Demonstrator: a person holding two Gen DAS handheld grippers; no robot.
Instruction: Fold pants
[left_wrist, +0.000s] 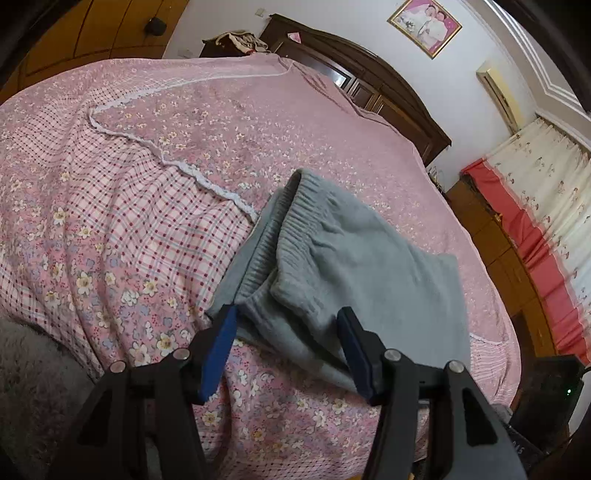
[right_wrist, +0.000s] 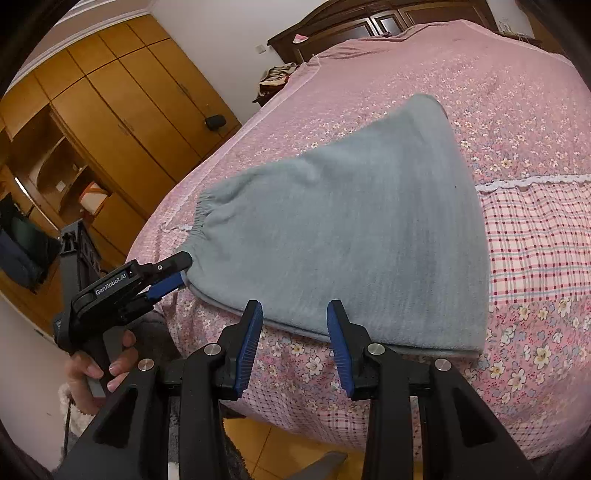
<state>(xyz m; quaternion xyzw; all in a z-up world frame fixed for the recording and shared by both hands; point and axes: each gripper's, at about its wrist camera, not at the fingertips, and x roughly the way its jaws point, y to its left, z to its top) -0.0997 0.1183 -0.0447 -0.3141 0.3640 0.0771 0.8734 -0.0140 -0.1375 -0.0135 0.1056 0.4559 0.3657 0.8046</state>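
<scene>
Lying folded on the floral bedspread (right_wrist: 517, 122), grey fleece pants (right_wrist: 351, 229) show an elastic waistband (left_wrist: 291, 218). Left tongs (left_wrist: 286, 325) and right tongs (right_wrist: 294, 314) both spread, gripping nothing.

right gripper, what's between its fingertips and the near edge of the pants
Only bare floral bedspread: in the right wrist view the open right gripper stops just short of the grey pants.

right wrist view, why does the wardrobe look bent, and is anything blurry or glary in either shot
Right wrist view: fisheye bows the wardrobe; dark corners; grey pants sharp, evenly lit. Left wrist view: same curving at the headboard, no glare, waistband crisp.
</scene>
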